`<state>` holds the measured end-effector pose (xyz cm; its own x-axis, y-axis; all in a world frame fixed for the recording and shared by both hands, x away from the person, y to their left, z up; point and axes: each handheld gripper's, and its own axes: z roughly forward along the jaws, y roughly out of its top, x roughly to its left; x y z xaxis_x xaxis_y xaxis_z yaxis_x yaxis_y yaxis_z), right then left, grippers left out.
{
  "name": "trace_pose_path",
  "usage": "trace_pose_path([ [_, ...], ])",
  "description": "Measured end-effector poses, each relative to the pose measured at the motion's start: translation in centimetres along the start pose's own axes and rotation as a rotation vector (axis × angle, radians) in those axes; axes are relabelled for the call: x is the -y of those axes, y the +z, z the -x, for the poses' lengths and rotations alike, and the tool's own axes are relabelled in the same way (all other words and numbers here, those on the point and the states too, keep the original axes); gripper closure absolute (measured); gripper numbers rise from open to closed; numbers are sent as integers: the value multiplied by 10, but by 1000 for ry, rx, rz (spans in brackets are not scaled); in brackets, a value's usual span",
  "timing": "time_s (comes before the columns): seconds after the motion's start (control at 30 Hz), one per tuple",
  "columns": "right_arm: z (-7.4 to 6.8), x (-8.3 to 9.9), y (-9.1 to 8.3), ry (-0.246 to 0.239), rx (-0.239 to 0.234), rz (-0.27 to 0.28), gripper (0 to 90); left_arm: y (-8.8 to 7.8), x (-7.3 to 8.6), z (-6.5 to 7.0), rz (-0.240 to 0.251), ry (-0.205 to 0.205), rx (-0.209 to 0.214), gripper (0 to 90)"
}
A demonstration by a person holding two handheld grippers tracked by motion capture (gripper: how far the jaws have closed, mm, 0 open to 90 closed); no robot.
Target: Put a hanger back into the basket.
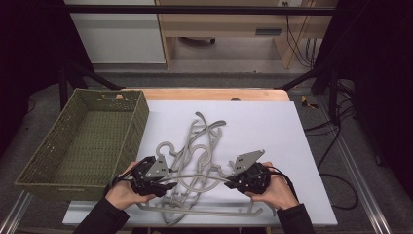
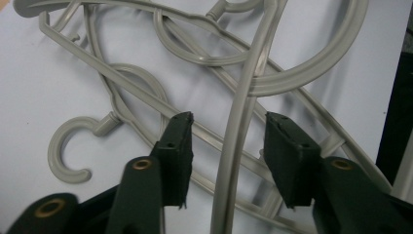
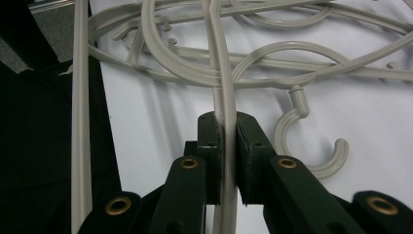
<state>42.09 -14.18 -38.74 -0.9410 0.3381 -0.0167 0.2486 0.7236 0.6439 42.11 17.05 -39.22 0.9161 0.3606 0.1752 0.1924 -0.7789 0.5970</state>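
wooden table (image 1: 214,93), white mat (image 1: 272,131) covering it, tangled grey hangers (image 1: 197,146), green woven basket (image 1: 83,141) at left edge

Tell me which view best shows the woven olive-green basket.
The high view: the woven olive-green basket sits whole at the table's left edge, its rim, walls and floor all visible. The left gripper view and right gripper view instead look along their jaws at the pile of grey plastic hangers on the white board.
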Motion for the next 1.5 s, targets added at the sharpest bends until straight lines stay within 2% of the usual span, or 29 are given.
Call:
trace_pose_path([
  [0.13,-1,0,2,-1,-8,-3,821,1,1,1,-5,14,2,686],
  [0.23,-1,0,2,2,-3,3,821,1,1,2,-4,7,7,757],
  [0.3,-1,0,2,1,-7,7,821,1,1,2,-19,20,6,764],
  [0.57,0,1,4,-7,-7,-6,812,4,2,10,-40,31,15,793],
  [0.67,1,3,4,2,-1,1,799,2,2,13,-45,54,16,806],
  [0.7,1,3,4,2,0,3,792,2,2,15,-38,40,18,809],
  [0.8,2,4,4,12,10,0,781,2,1,19,-49,50,12,815],
  [0.83,3,4,3,14,12,-2,778,3,1,21,-34,31,10,816],
  [0.93,4,5,2,22,32,10,761,2,1,22,-25,28,11,819],
  [1.1,5,5,-2,50,57,50,718,-2,-1,24,-1,13,9,823],
  [1.2,6,4,-5,76,83,82,636,-4,-2,24,27,-14,1,824],
  [1.27,7,5,-7,89,98,119,593,-7,-2,23,36,-28,-6,825],
  [1.4,12,7,-13,128,140,174,526,-9,-1,20,50,-55,-46,826],
  [1.5,14,9,-17,151,181,235,462,-11,-1,18,52,-78,-55,827],
])
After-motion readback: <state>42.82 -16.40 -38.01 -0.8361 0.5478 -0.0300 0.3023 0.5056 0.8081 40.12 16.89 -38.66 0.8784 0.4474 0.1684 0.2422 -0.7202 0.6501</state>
